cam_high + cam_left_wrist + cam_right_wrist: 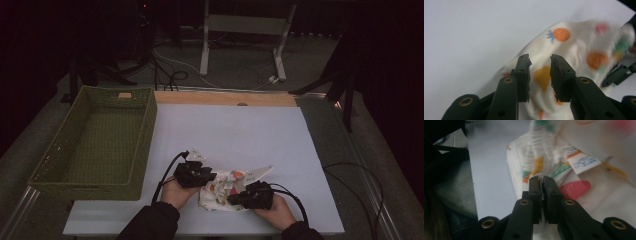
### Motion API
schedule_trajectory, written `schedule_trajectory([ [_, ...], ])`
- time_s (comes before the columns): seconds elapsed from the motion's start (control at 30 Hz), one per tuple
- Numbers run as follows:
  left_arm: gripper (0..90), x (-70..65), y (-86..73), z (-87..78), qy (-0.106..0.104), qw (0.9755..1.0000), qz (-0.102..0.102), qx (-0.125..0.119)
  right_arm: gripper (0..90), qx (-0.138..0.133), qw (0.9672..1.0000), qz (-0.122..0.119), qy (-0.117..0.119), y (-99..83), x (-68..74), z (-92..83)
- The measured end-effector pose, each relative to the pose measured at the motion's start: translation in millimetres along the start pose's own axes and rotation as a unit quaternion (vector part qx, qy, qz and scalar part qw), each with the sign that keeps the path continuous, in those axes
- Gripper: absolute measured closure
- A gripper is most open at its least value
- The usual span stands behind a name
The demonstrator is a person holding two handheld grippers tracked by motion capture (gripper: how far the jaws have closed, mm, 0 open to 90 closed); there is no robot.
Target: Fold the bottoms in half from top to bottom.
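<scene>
A small white garment point(223, 191) printed with orange, green and pink fruit lies crumpled near the front of the white table sheet point(235, 130). My left gripper point(210, 178) is at its left edge. In the left gripper view the left gripper point(540, 62) is open, its jaws apart just above the garment point(574, 47) with a yellow print between them and no pad pressing. My right gripper point(233, 198) is at the garment's lower right. In the right gripper view it point(541, 182) is shut, pinching a thin edge of the garment point(599, 195) near a sewn-in label point(584, 161).
A green woven basket point(145, 145) stands at the table's left, with nothing seen in it. A wooden strip point(225, 97) runs along the far edge. Cables trail from both grippers, and one loops at the right point(360, 175). Metal stand legs point(205, 45) rise behind the table.
</scene>
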State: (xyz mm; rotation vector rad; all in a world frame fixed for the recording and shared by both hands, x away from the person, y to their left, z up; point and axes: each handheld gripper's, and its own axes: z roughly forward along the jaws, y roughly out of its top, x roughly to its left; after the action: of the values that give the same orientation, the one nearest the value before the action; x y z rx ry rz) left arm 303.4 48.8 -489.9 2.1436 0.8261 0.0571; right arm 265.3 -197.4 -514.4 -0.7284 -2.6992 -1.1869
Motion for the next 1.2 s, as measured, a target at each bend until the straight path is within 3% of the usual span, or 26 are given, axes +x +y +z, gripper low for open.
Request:
schedule_trajectory([
  [0.23,69.5,-18.7,-0.7,8.4,-0.032,0.9991,0.023,0.016,84.5,-0.009,0.9998,0.009,-0.018,-8.4,-3.3,-18.2],
  [0.33,69.5,-29.0,-7.6,15.6,-0.039,0.9969,0.051,0.045,84.0,-0.006,0.9995,0.009,-0.031,-11.9,-8.1,-28.4],
  [0.43,69.5,-32.5,-13.1,19.1,-0.042,0.996,0.056,0.056,83.8,-0.009,0.999,0.019,-0.04,-13.1,-10.0,-34.1],
  [0.6,69.2,-32.4,-17.9,18.9,-0.043,0.9955,0.059,0.06,82.4,-0.007,0.9985,0.015,-0.052,-12.5,-12.9,-38.8],
  [0.93,67.3,-32.8,-17.7,19.2,-0.04,0.9957,0.06,0.058,81.0,-0.029,0.997,0.01,-0.07,4.4,-17.3,-28.3],
  [1.1,66.9,-28.5,-11.8,11.7,-0.032,0.9971,0.055,0.042,81.0,-0.017,0.9974,0.009,-0.069,10.1,-16.2,-17.5],
  [1.2,66.4,-27.7,-13.1,11.0,-0.03,0.9968,0.057,0.047,80.9,-0.006,0.9979,0.009,-0.064,7.3,-14.8,-13.6],
])
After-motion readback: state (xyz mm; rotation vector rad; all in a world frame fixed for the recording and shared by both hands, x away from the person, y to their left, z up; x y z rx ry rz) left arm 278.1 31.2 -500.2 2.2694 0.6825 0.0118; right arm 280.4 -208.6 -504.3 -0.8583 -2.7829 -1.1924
